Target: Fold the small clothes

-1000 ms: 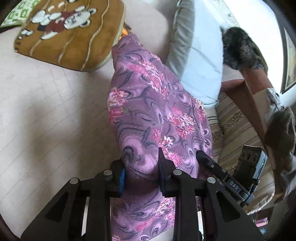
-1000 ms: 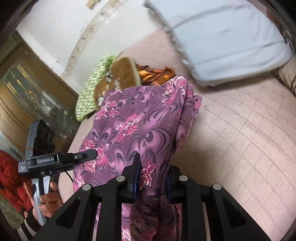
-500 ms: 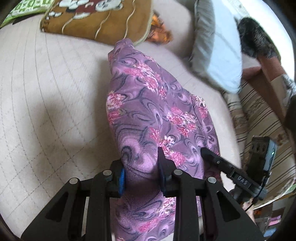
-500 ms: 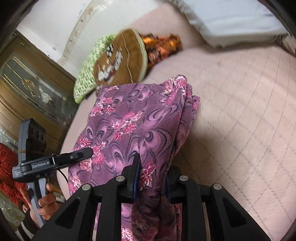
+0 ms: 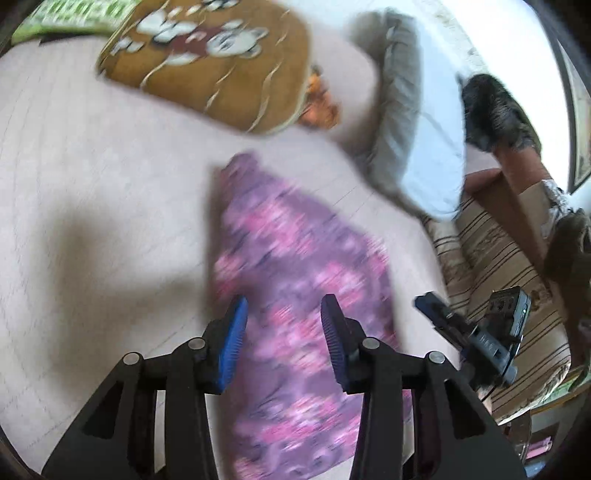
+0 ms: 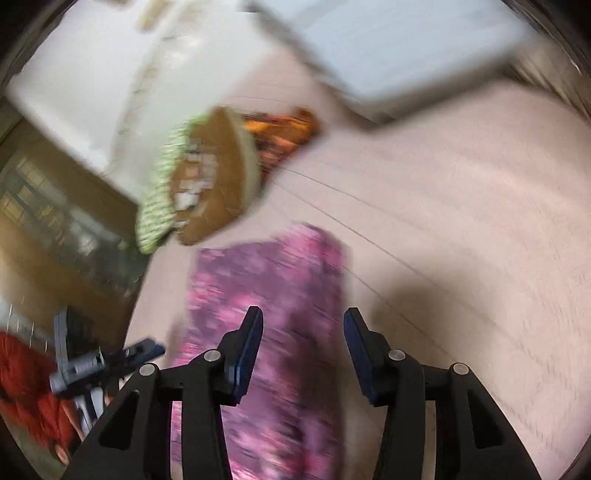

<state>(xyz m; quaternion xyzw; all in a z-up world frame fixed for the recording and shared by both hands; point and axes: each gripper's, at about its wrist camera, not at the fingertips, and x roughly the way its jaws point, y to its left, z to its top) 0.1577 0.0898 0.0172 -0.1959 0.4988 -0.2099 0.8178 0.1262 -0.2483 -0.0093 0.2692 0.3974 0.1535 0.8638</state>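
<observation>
A purple garment with pink flowers [image 5: 295, 266] lies folded in a long strip on the pale pink bed cover [image 5: 92, 192]. It also shows in the right wrist view [image 6: 273, 295]. My left gripper [image 5: 282, 314] is open and empty above the garment's near end. My right gripper [image 6: 303, 325] is open and empty above the same end. The right gripper shows at the right of the left wrist view [image 5: 472, 332], and the left gripper at the lower left of the right wrist view [image 6: 107, 360]. Both views are blurred by motion.
A brown cartoon cushion [image 5: 210, 62] and a green checked one [image 5: 74, 14] lie at the bed's far side, with an orange cloth [image 6: 284, 133] beside them. A pale blue pillow [image 5: 424, 140] stands to the right. A striped sofa [image 5: 498, 280] is beyond the bed edge.
Both grippers have opened and let go of the garment, which now lies flat on the bed. Both have pulled back and up from it.
</observation>
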